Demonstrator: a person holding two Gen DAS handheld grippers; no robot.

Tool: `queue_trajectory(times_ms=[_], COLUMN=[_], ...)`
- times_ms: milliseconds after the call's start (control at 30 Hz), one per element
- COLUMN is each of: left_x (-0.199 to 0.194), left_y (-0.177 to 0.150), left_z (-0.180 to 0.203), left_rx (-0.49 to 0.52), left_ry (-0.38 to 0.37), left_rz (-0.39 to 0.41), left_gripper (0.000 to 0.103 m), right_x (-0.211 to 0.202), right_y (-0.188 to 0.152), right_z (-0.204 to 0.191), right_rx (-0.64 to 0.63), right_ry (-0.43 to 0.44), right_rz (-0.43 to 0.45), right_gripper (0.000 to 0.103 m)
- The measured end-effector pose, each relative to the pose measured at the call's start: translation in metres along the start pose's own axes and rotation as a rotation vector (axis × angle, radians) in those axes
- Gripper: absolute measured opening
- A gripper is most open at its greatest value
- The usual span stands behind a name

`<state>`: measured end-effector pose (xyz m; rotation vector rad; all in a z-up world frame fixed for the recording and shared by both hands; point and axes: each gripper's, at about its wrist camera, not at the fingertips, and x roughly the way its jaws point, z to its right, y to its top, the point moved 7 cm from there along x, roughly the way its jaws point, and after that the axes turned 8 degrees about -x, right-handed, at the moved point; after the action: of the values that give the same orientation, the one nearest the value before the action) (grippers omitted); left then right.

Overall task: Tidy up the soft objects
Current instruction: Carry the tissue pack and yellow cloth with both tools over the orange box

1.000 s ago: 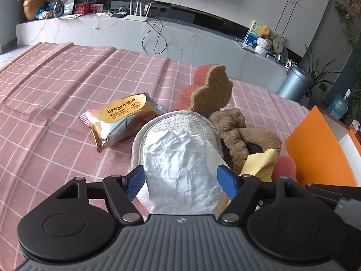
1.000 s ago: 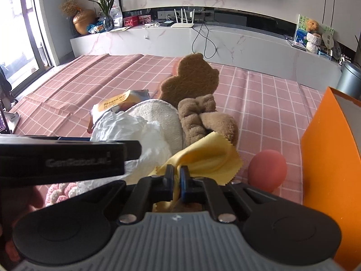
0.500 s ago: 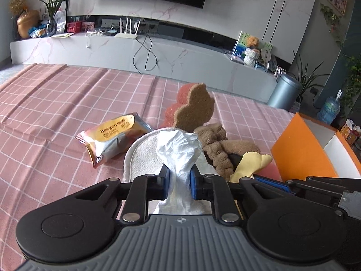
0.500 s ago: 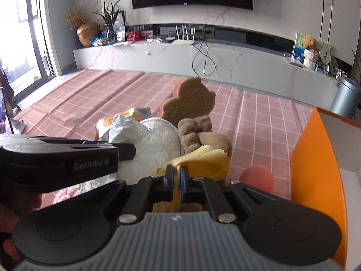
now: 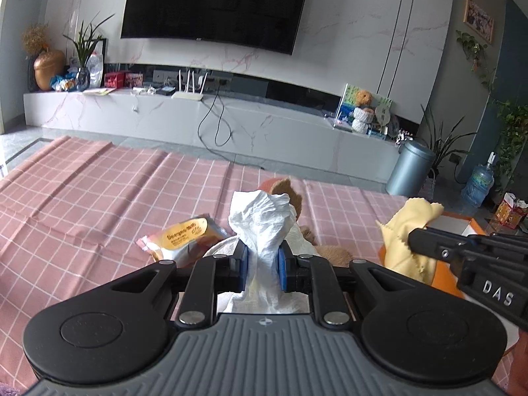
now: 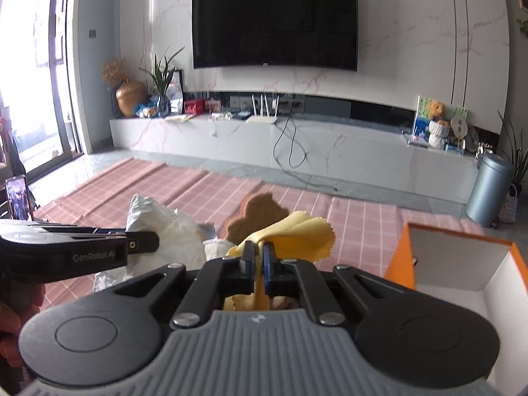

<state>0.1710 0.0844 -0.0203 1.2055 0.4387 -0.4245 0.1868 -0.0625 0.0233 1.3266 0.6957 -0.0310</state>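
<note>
Here the pink checked cloth spreads under everything. The orange box stands open at the right. The left tool is clenched on a crumpled white tissue, raised above the snack packet. The right tool pinches a yellow cloth, held up beside the box.

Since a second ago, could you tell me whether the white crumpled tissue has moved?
Yes: pinched in the left gripper, the white tissue has risen off the cream pad below it.
</note>
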Motion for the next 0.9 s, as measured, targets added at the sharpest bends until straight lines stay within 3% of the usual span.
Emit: queue_trajectory(times_ms=[233, 400, 700, 900], left_x=[-0.027, -0.029, -0.006, 0.024], left_y=[0.013, 0.013, -0.013, -0.048], left_z=[0.041, 0.085, 0.175, 0.228], left_rx=[0.046, 0.080, 0.182, 0.266], left_ry=[-0.076, -0.171, -0.351, -0.405], left_rz=[0.051, 0.034, -0.075, -0.198], left_gripper=[0.020, 0.020, 0.020, 0.020], right_x=[-0.044, -0.071, -0.108, -0.104], right_y=[0.005, -0.003, -0.039, -0.073], right_z=[0.030, 0.067, 0.141, 0.179], right_rx=[0.011, 0.018, -0.034, -0.039], right_ry=[-0.066, -0.125, -0.239, -0.207], right_rz=[0.047, 0.027, -0.065, -0.163], right_gripper=[0.002, 0.002, 0.002, 0.002])
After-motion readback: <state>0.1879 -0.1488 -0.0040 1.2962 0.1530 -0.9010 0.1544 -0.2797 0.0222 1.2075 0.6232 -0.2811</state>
